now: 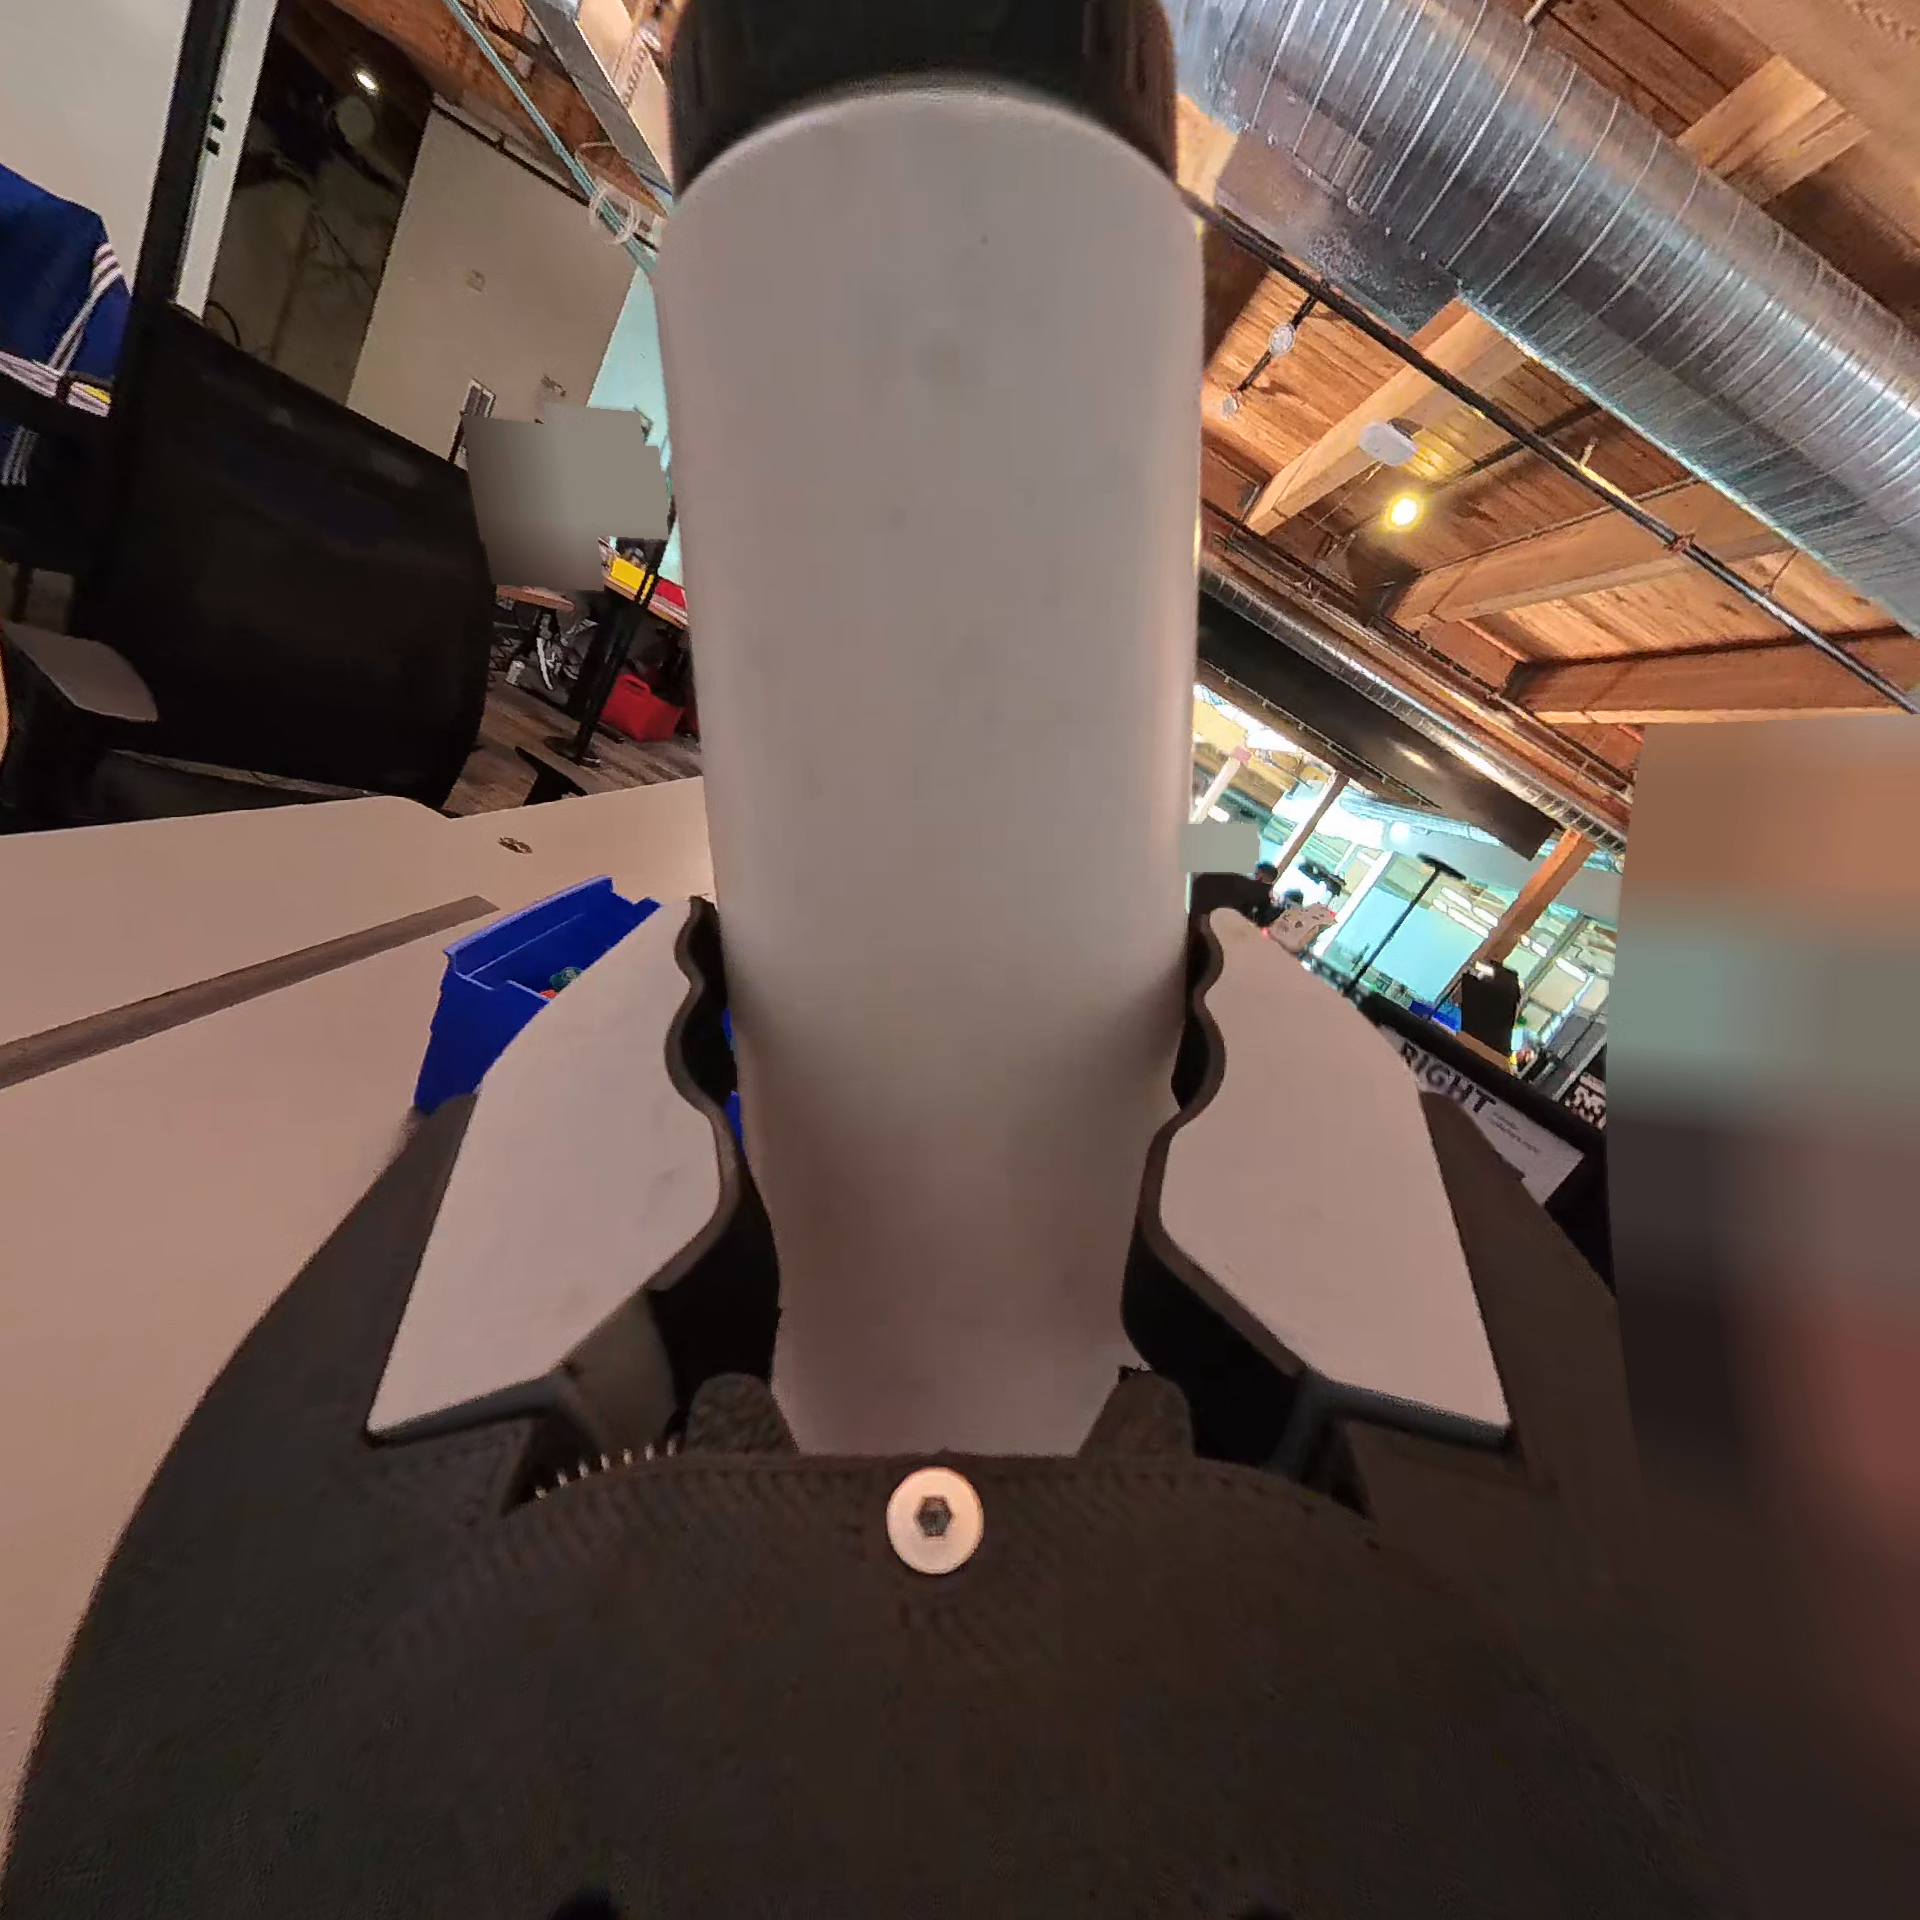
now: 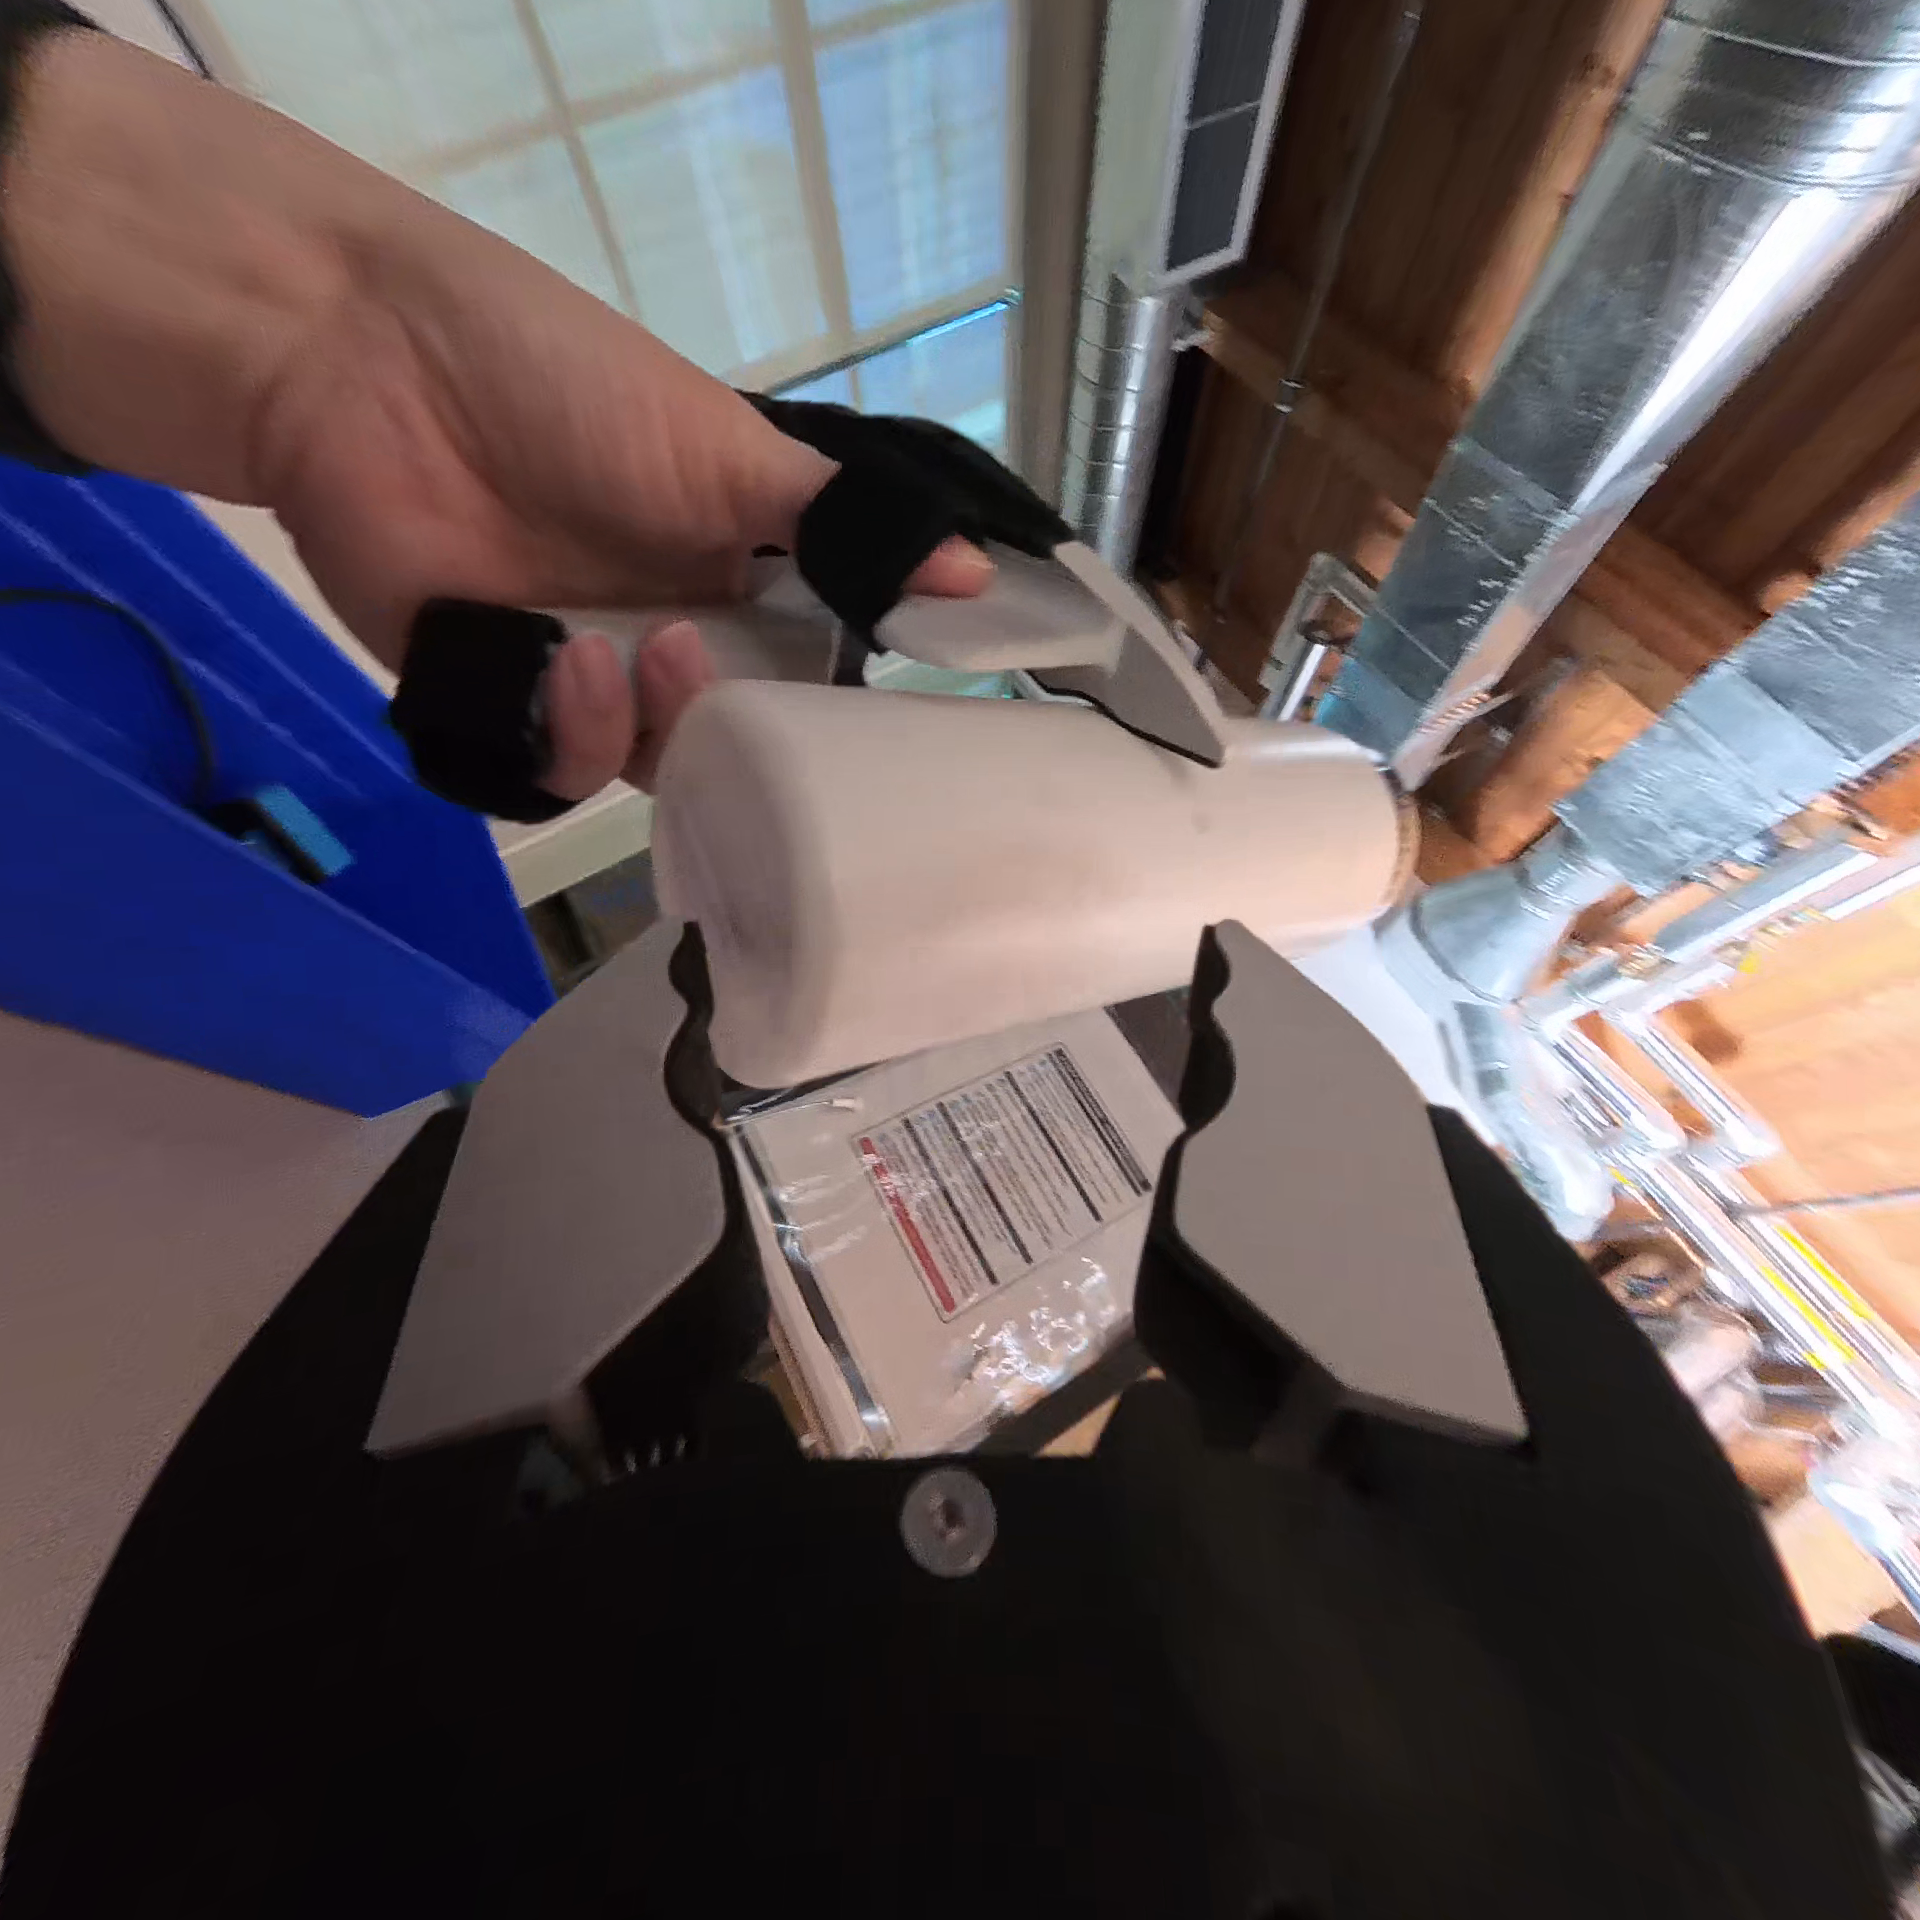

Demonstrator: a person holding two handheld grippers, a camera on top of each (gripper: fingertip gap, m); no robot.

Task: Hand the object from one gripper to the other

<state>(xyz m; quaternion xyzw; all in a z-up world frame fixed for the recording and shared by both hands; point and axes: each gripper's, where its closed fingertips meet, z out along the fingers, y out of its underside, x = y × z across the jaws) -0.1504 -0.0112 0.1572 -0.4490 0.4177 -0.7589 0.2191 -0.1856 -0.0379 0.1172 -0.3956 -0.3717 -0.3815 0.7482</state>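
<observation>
The left gripper [image 1: 951, 940] has its fingers clamped on the white bottle [image 1: 935, 675], which runs forward between them, while the right gripper [image 2: 951, 961], spread wide and empty, seems just under the bottle's base, so the handover remains undone.

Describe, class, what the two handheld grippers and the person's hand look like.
Both the left gripper and the right gripper have textured black bodies, flat grey fingers with wavy black inner edges and a central hex bolt. The hand wears a black fingerless glove.
</observation>
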